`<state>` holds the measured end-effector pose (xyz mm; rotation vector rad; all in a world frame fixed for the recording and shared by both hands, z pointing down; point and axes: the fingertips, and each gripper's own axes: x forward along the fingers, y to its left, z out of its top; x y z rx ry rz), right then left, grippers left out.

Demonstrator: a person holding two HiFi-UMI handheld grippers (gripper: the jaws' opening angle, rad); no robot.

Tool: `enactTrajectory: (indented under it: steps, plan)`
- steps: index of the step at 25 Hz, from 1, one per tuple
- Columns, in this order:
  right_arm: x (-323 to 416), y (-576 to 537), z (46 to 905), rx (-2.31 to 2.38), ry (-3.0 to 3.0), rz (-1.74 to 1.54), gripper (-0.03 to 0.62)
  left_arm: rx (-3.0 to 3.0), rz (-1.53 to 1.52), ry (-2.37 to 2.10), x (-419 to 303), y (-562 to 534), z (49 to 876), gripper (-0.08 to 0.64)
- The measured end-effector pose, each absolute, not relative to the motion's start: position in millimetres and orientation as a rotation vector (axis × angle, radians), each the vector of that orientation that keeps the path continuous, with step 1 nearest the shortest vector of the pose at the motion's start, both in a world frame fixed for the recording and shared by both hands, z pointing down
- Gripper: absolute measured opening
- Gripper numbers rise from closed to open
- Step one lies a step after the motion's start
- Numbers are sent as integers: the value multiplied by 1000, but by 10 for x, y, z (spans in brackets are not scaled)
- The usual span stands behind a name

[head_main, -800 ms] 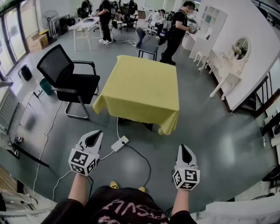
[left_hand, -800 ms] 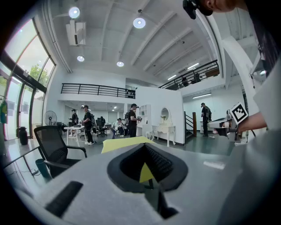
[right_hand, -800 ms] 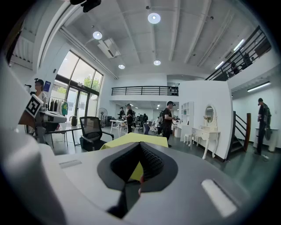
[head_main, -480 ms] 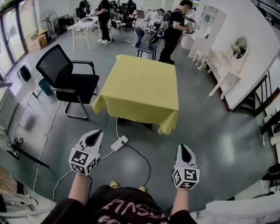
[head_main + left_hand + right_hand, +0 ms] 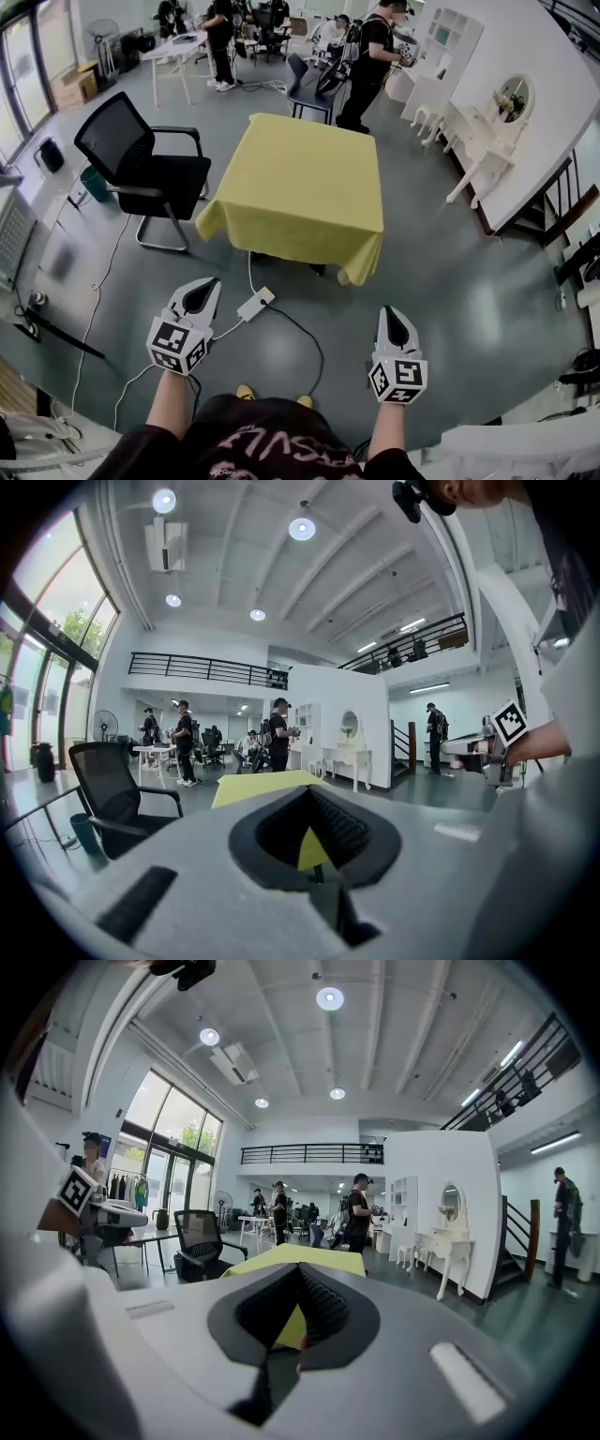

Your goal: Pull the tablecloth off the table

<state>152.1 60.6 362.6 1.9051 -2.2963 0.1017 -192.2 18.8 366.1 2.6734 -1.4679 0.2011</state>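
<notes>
A yellow tablecloth (image 5: pixel 300 187) covers a square table in the middle of the floor, its corners hanging down. It also shows ahead in the left gripper view (image 5: pixel 258 786) and the right gripper view (image 5: pixel 314 1255). My left gripper (image 5: pixel 201 292) is shut with nothing in it, held low and well short of the table's near edge. My right gripper (image 5: pixel 392 321) is likewise shut and empty, level with the left one and pointing at the cloth's near right corner. Both point at the table from a distance.
A black office chair (image 5: pixel 150 169) stands left of the table, and a dark chair (image 5: pixel 314 89) behind it. A white power strip (image 5: pixel 255 305) with cables lies on the floor between me and the table. A white dressing table (image 5: pixel 483 141) lines the right wall. A person in black (image 5: pixel 370 56) stands at the back.
Both grippers stay where they were, shut. The person in black behind the table has shifted slightly left.
</notes>
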Motion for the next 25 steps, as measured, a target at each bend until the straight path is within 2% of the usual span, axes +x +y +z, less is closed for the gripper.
enactTrajectory:
  steps: [13, 25]
  plan:
    - [1001, 592, 3744, 1886, -2241, 96, 12, 2669, 200, -1387, -2373, 101, 3903, 5]
    - [1139, 94, 3868, 1919, -2187, 119, 12, 2669, 231, -1333, -2323, -472, 4064, 5]
